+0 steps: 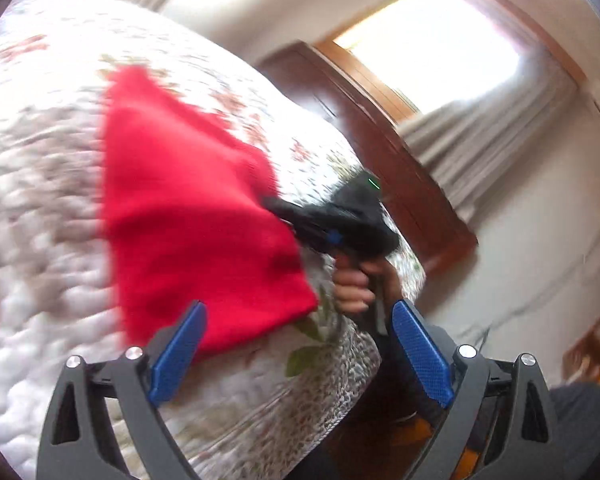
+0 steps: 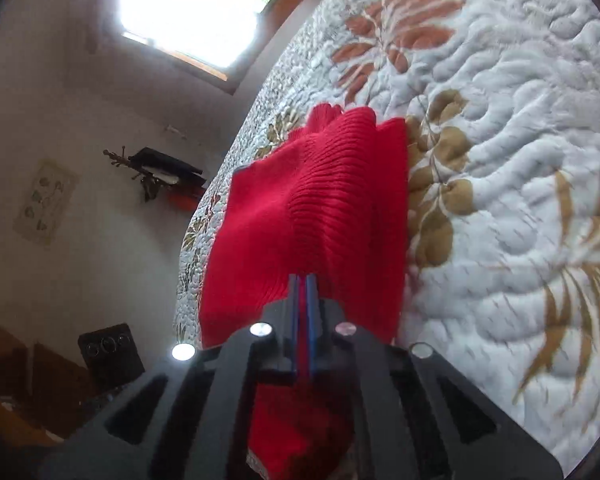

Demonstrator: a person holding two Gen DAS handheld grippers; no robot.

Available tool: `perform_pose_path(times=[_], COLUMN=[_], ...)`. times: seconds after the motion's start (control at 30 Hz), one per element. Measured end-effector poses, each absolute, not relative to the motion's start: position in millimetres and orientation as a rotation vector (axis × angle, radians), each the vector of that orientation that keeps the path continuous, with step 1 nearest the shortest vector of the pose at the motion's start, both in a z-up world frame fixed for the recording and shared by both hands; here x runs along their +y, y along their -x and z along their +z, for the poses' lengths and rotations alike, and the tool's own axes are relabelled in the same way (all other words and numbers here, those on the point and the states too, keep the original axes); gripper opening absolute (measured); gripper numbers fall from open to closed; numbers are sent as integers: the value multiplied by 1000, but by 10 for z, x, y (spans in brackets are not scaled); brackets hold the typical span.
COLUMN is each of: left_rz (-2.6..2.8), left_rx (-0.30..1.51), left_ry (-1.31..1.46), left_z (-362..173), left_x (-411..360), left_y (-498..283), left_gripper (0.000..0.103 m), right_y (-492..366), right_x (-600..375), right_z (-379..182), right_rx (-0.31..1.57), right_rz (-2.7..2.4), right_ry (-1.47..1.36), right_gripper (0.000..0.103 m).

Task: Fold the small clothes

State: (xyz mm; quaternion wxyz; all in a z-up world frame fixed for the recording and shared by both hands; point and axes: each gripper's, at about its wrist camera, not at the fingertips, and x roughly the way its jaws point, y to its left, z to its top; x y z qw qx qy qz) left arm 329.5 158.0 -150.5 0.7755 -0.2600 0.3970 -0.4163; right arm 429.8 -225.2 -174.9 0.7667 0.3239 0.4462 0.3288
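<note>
Nearest, the right claw (image 2: 303, 280) is clamped on an edge of the red knit garment (image 2: 312, 208), lifting it off the quilted bed (image 2: 520, 128); the left claw (image 1: 296, 344) stands wide and empty just short of the garment's near corner; this looks like a fold in mid-carry; next, I judge, the lifted edge must be laid squarely over the part resting on the quilt.

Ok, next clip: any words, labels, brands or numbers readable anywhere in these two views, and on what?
None can be read.
Framed picture on the wall: leaf-like shapes only; any caption is too small to tell.
Dark box with round dials: no legible markings.
Red knit garment, quilted bedspread, left gripper and right gripper: no print, tag or brand visible.
</note>
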Motion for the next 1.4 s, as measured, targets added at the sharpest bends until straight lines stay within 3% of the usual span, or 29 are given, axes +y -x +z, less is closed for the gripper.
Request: perform_pose_path(times=[0.03, 0.2, 0.3, 0.37, 0.43, 0.5, 1.0, 1.13, 1.4], left_rz=[-881, -821, -765, -745, -737, -737, -1051, -1100, -1053], left_rx=[858, 869, 909, 943, 980, 1026, 1231, 1223, 1228], left_ry=[574, 684, 777, 802, 816, 831, 789, 788, 664], left_z=[-1493, -1516, -1653, -1731, -1807, -1888, -2304, -2371, -2321], left_x=[1692, 2070, 2182, 2238, 2288, 2293, 1538, 1396, 1137], left_y=[-3306, -3588, -3849, -4018, -4227, -4418, -4569, -4442, -4342], left_gripper=[94, 95, 96, 96, 96, 96, 99, 99, 98], right_y=[-4162, -3724, -3641, -3549, -3543, -3623, -4945, -5113, -5313], right_x=[-2230, -2051, -2220, -2349, -2503, -2626, -2259, -2020, -1750], right_z=[-1658, -1749, -1994, -1877, -1663, -1512, -1877, -1880, -1854], right_rx=[946, 1010, 1069, 1050, 1006, 985, 1150, 1166, 1183], right_rz=[734, 780, 703, 702, 695, 657, 705, 791, 861], right_ry=[-689, -631, -667, -685, -713, -721, -745, -702, -664], right_gripper=[24, 25, 1, 16, 61, 73, 81, 89, 89])
